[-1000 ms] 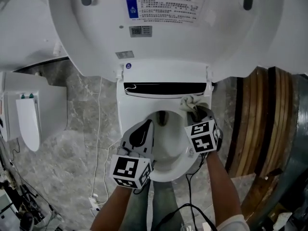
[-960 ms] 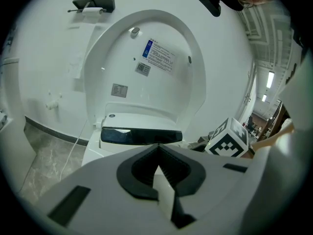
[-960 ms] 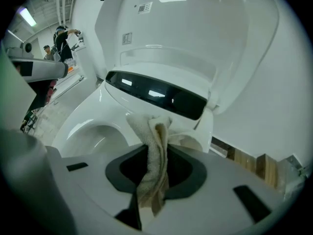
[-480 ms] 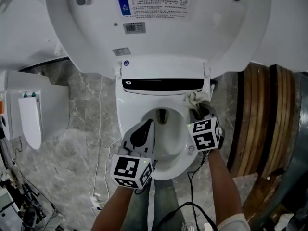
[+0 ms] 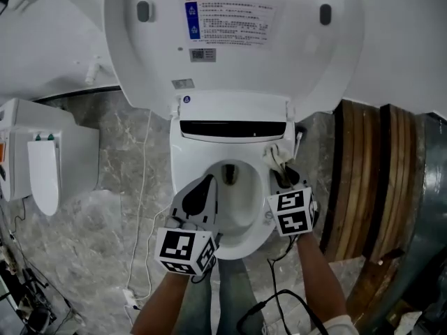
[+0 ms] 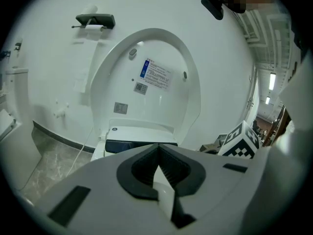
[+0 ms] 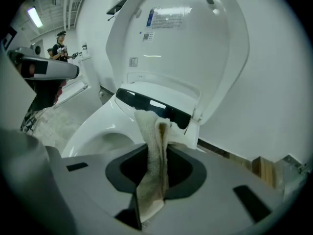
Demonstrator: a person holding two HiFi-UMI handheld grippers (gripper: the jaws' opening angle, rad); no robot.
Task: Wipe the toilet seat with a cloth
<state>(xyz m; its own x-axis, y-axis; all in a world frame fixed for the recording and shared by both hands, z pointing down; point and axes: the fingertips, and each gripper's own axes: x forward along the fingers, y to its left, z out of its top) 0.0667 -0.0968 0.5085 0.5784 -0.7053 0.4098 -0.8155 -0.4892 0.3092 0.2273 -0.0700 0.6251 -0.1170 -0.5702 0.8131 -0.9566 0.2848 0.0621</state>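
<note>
Pinching the cloth [image 7: 154, 146] in your right gripper [image 5: 283, 176], you are pointing its long axis up-frame at the toilet lid [image 5: 230, 61]; your left gripper [image 5: 207, 183] is clenched, empty.

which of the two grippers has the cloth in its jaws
The right gripper: its jaws pinch the beige cloth. The left gripper is shut with nothing between its jaws.

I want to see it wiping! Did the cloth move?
Yes. The cloth in the right hand-held gripper slid back from the black panel, toward the front of the seat.
</note>
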